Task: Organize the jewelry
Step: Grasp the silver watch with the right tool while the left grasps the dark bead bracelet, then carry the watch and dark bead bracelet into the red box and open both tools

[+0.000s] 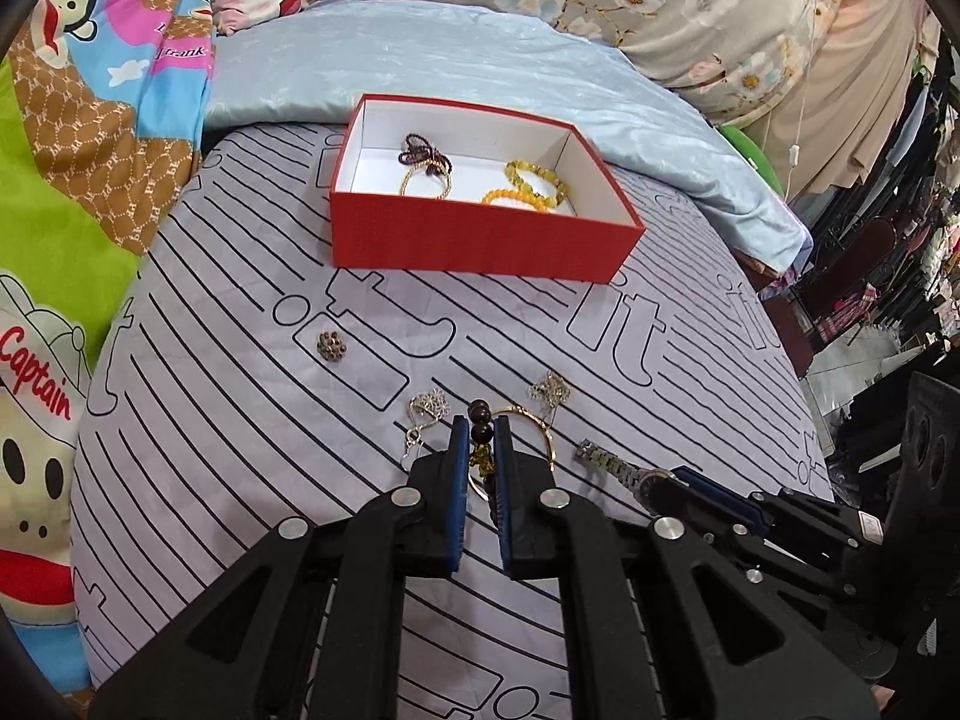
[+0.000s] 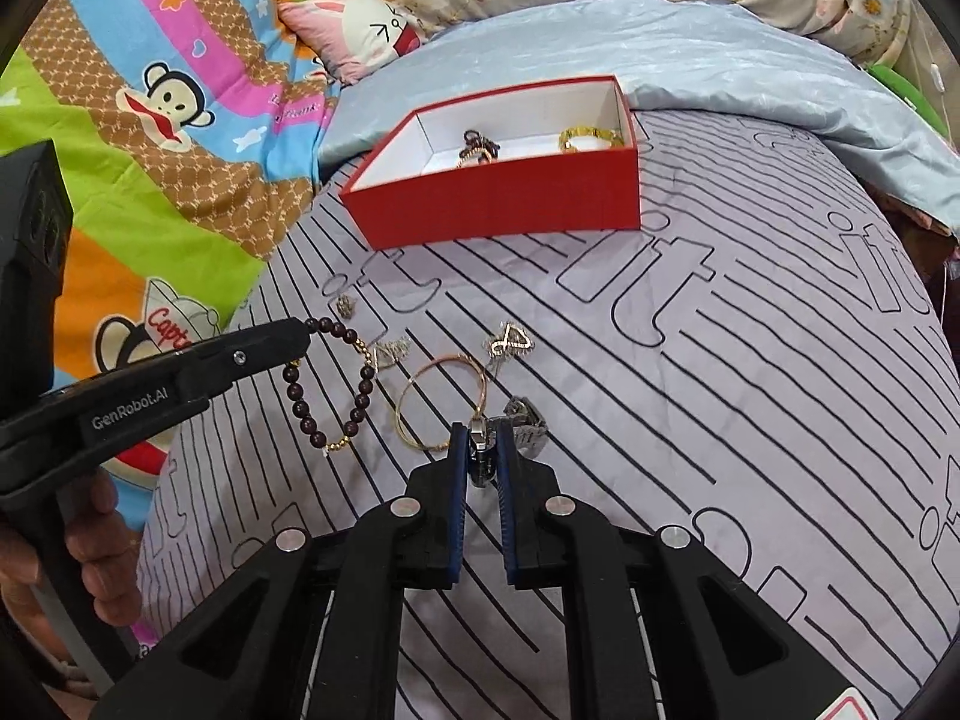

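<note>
Right wrist: watch (image 2: 480,456) apparently between jaws

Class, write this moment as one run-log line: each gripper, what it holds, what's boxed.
left gripper: shut on bead bracelet | right gripper: shut on watch | red box: bracelets inside | gold bangle: on bed

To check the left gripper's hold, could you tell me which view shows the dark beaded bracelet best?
The right wrist view: the dark beaded bracelet hangs as a full loop from the left gripper. The left wrist view shows only a few beads between its pads.
</note>
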Tool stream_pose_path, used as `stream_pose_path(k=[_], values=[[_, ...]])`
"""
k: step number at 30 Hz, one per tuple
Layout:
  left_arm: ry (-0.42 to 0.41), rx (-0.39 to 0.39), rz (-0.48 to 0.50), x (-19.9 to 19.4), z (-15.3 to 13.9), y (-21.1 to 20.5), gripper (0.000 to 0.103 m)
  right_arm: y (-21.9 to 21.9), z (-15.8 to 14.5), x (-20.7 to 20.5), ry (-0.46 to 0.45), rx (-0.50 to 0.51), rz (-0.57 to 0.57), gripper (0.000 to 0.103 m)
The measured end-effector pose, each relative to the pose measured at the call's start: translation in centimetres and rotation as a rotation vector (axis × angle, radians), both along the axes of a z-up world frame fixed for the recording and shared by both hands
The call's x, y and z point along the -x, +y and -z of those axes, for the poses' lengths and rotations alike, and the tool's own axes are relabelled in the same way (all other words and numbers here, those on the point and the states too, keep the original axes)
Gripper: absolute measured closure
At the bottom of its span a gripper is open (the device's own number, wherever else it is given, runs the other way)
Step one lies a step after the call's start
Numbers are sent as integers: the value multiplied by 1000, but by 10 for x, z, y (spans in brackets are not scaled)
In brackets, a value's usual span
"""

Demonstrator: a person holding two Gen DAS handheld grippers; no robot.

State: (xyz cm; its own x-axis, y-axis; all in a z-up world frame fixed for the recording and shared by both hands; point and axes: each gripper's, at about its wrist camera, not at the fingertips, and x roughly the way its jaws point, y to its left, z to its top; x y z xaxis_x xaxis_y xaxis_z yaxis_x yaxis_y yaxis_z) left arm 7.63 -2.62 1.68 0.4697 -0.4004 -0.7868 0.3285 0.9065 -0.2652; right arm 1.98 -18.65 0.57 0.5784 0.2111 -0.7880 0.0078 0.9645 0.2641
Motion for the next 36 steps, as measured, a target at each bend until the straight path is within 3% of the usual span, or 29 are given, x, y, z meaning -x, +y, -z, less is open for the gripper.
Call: stream_pose_path(k=[18,36], values=[[-100,5,-40,-33,-37,8,96,-20,-48,-23,-121,8,33,94],[-187,-10,-45,-107,-64,-14,96,-30,-92,-108,-238,36,19,94]])
